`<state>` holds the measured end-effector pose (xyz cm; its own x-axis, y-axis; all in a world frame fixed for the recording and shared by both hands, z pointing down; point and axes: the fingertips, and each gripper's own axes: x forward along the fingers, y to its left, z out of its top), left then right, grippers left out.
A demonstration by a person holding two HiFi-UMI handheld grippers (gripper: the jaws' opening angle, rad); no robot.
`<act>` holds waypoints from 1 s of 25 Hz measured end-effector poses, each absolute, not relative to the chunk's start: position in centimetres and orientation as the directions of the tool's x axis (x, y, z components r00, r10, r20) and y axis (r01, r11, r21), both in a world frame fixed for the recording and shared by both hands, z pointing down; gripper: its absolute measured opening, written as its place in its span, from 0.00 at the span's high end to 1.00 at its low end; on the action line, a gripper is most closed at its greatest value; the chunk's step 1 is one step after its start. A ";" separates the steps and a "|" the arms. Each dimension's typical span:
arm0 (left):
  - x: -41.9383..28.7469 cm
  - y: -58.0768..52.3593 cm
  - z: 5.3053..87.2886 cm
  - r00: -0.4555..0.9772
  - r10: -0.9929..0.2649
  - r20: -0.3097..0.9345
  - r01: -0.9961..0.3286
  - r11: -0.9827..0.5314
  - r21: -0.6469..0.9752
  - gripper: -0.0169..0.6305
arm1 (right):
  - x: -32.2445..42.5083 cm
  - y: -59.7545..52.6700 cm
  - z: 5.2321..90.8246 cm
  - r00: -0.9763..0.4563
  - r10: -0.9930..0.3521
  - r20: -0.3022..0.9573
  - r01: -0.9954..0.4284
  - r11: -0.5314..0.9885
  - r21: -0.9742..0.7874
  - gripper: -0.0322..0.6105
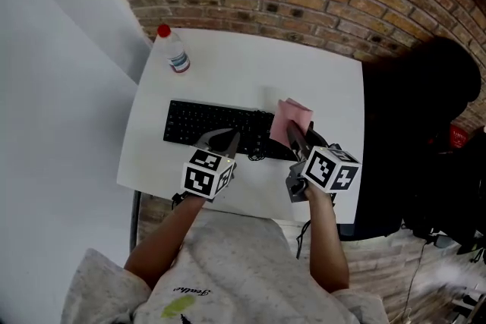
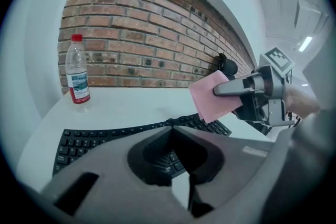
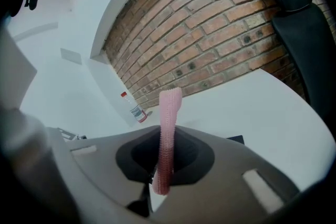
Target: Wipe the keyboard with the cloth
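The right gripper (image 1: 293, 134) is clamped on the pink cloth (image 1: 291, 114) (held upright) over the keyboard's (image 1: 205, 122) right end. The left gripper (image 1: 225, 140), jaws together and empty, hovers over the keyboard's near edge.

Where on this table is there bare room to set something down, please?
The widest bare patch lies behind the keyboard, between the bottle and the far right corner of the table. A narrower strip runs left of the keyboard. The near edge is crowded: the left claw and the right claw, gripping the cloth, hang there.
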<state>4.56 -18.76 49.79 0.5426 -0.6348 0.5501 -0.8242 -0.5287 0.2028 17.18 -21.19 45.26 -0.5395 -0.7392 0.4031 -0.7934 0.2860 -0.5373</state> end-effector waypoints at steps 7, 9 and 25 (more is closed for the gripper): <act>-1.4 -18.3 50.0 0.527 -0.659 0.537 -0.842 -0.490 0.226 0.98 | 9.5 -20.8 44.1 -0.588 -0.705 0.396 -0.778 0.359 -0.515 0.92; -3.1 -18.2 50.1 0.520 -0.666 0.535 -0.848 -0.476 0.232 0.98 | 7.4 -20.7 44.0 -0.601 -0.693 0.397 -0.773 0.379 -0.510 0.92; -14.6 -15.9 51.5 0.464 -0.700 0.543 -0.885 -0.388 0.255 0.98 | -8.4 -19.0 44.8 -0.718 -0.578 0.388 -0.687 0.495 -0.532 0.92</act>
<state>-14.62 -15.91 51.54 0.4636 -0.7000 0.5432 -0.8854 -0.3882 0.2555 -8.36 -18.98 44.78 -0.7177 -0.5782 0.3879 -0.6866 0.4952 -0.5323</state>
